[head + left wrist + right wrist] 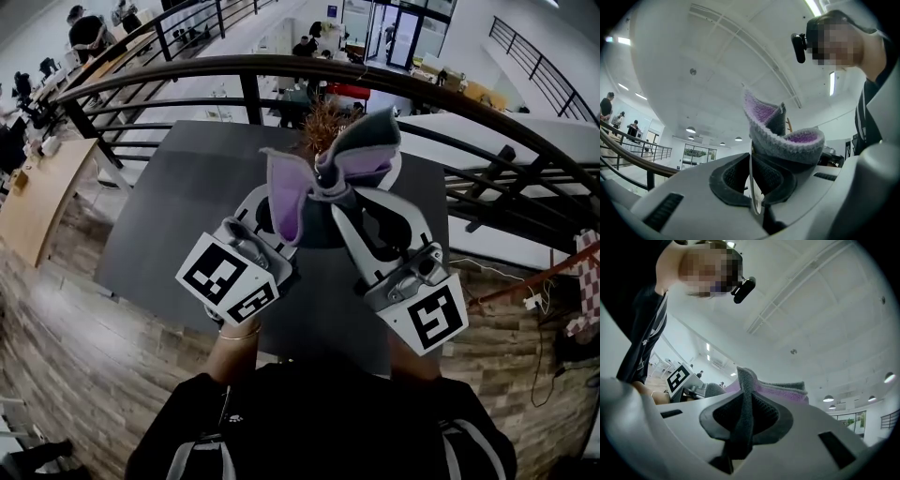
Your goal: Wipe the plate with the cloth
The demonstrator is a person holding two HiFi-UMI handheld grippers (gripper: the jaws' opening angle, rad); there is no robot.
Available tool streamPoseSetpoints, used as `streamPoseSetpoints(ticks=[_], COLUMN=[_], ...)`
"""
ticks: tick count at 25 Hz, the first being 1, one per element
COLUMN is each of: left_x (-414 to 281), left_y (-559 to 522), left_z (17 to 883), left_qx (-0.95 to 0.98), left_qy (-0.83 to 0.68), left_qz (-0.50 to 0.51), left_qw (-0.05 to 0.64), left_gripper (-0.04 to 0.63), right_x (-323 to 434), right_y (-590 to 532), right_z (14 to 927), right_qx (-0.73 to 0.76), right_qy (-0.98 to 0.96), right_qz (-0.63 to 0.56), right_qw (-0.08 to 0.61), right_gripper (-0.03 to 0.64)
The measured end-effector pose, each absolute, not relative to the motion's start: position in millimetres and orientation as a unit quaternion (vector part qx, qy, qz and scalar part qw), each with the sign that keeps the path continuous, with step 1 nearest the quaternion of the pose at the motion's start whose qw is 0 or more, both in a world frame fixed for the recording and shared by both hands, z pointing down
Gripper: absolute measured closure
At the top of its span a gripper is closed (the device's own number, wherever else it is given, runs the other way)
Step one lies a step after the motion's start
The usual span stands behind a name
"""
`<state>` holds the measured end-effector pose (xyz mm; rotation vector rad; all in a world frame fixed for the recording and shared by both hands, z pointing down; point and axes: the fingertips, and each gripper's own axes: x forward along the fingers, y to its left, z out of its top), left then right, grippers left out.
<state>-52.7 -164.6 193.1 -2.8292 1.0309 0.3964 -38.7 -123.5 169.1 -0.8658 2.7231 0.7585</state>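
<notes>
We see the dark surface from above. Its left edge and near edge stand over a wooden floor, and its far edge runs just in front of a curved black railing. Left of the grippers a wide stretch of the surface's top lies open. On the right only a narrow strip shows before the edge. A wooden desk stands well apart on the far left.

Both grippers are held above the middle of the surface, tilted upward, and their tips come close together. The left gripper has its jaws closed on the plate, which we see edge-on as a thin pale rim between the pads. The right gripper has its jaws clamped on a fold of the cloth, with grey fabric pinched flat between the pads.

The cloth is grey outside and purple inside. It wraps over the plate's upper part, touching it, and rises in loose folds above both sets of jaws. In the head view the cloth covers most of the plate, so we cannot tell how much of its face is wrapped.
</notes>
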Motion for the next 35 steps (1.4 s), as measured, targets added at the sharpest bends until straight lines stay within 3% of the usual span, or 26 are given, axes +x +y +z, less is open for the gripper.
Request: streamPoseSetpoints(ticks=[35], left_x=[-43], left_y=[-163], left_z=[200], left_qx=[-0.936], left_qy=[0.324], left_qz=[0.133], left_qw=[0.028], left_gripper=[0.58], right_x=[16], right_y=[-171], right_z=[185], right_qx=[-0.41], right_qy=[0.873], right_qz=[0.259], right_qw=[0.058], right_gripper=[0.565])
